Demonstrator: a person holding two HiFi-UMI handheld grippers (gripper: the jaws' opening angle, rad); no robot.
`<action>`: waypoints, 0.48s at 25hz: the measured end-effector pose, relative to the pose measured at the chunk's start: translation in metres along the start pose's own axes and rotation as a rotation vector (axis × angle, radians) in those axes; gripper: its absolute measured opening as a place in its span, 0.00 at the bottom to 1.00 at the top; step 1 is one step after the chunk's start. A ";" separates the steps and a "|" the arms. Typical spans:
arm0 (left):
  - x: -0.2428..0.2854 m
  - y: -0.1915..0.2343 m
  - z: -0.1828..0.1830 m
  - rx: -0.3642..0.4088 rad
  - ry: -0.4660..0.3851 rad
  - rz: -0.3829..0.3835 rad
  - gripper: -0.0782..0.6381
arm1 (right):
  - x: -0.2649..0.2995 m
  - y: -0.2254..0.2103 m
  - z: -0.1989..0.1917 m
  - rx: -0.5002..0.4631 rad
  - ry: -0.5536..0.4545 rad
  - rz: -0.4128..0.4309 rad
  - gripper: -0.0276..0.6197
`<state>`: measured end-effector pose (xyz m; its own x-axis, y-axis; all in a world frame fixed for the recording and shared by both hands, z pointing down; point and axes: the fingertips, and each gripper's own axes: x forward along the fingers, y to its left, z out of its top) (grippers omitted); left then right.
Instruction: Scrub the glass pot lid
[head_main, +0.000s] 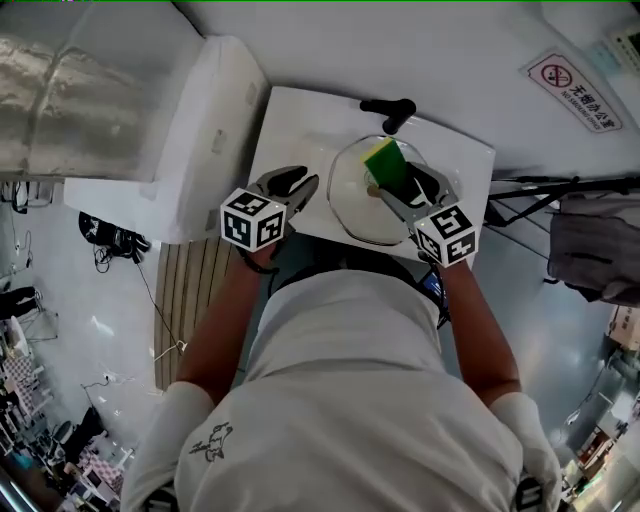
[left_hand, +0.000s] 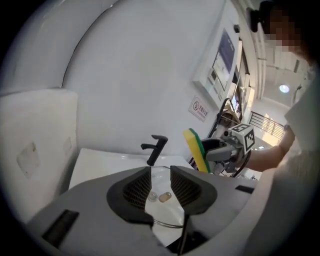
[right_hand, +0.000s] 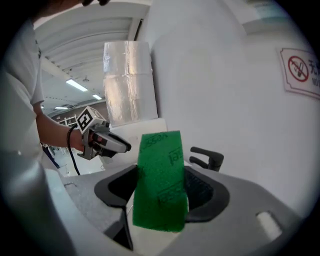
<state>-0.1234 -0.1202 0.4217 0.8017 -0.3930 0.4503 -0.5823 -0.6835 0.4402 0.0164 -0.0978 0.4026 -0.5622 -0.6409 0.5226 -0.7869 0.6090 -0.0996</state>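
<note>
1. The white sink (head_main: 290, 120) with a black faucet (head_main: 388, 110) at its back holds the glass pot lid (head_main: 352, 200), which lies in its right half.
2. The right hand-held gripper (head_main: 395, 190) is clamped on a sponge (head_main: 385, 162), green on one face and yellow on the other, and holds it over the lid's middle.
3. The left hand-held gripper (head_main: 300, 185) has its jaws apart with nothing between them. It is over the sink, just left of the lid's rim.
4. In the head view the sponge and the right hand-held gripper cover the lid's centre, so its knob cannot be seen. Whether the sponge touches the glass cannot be told.
5. In the left gripper view only a thin arc of the lid's rim (left_hand: 163, 223) shows through the gap between the jaws. Two small round things (left_hand: 164, 197) show there as well, too small to name.
6. In the right gripper view the sponge's green face (right_hand: 161, 180) fills the gap, hiding the lid entirely.
</note>
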 end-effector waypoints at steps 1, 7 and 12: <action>-0.008 -0.005 0.008 0.023 -0.023 0.000 0.27 | -0.006 0.003 0.008 0.001 -0.023 -0.010 0.49; -0.060 -0.051 0.047 0.051 -0.177 -0.005 0.27 | -0.046 0.023 0.040 0.027 -0.120 -0.041 0.49; -0.086 -0.077 0.067 0.120 -0.263 -0.012 0.27 | -0.067 0.031 0.059 0.007 -0.178 -0.072 0.49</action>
<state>-0.1383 -0.0751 0.2970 0.8253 -0.5195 0.2214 -0.5646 -0.7512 0.3419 0.0149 -0.0636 0.3145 -0.5396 -0.7558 0.3711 -0.8284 0.5553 -0.0736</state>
